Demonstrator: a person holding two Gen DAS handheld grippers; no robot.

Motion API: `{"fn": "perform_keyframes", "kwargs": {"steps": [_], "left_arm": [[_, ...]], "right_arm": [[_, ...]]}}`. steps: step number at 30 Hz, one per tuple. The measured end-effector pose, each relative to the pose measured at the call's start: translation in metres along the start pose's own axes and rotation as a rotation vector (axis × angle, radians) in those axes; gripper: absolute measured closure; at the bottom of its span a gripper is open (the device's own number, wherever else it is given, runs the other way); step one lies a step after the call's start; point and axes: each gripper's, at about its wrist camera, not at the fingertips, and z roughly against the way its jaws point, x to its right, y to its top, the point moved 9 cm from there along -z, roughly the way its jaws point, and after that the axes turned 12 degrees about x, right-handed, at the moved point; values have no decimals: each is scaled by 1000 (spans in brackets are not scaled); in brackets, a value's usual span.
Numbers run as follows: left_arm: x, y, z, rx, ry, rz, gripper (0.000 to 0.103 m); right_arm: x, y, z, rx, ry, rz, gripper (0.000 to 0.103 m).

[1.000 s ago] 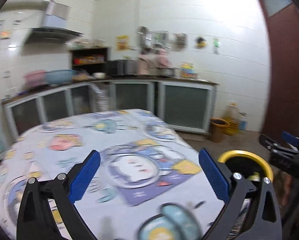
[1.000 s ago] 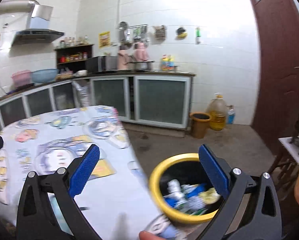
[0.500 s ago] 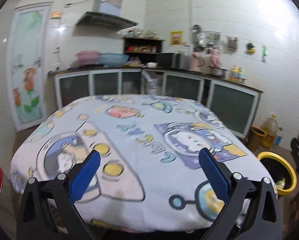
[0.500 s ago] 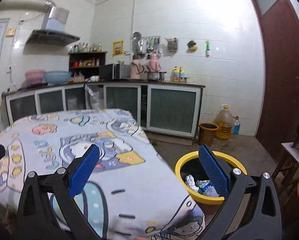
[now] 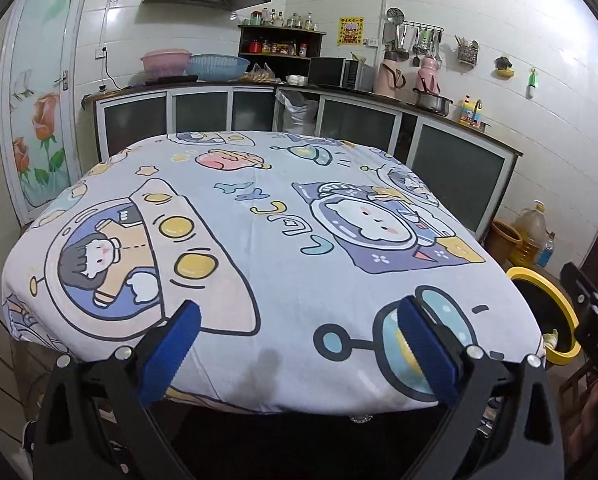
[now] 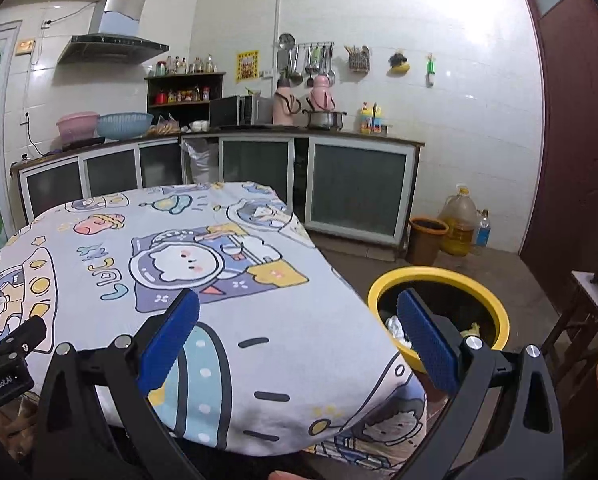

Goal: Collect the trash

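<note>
Yellow bin holds wrappers (white, maybe yellow).

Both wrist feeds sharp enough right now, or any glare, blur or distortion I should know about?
Left wrist: sharp, strong fisheye bowing of the table, dark corners, glare on the wall tiles, left gripper in focus. Right wrist: equally sharp, tile glare above the counter, yellow bin clear, right gripper partly covers it.

Both wrist views sit low at the near edge of the cloth-covered bench, facing the kitchen cabinets; the left looks straight across, the right from further right, and both share the yellow bin.
</note>
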Motion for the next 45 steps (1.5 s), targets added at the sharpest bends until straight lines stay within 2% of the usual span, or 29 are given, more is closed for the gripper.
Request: {"fn": "perform_keyframes", "kwargs": {"steps": [5,25,45], "left_arm": [[-1,0,-6,-10,-4,2,8],[7,-7,-5,-14,-25,-22,8],[14,-6,-3,-6,-41,-41,8]], "right_arm": [[-4,-7,-4,-27,6,6,8],[4,-12,-2,-28,-27,4,8],[6,-15,-2,-30,-23,7,8]]}}
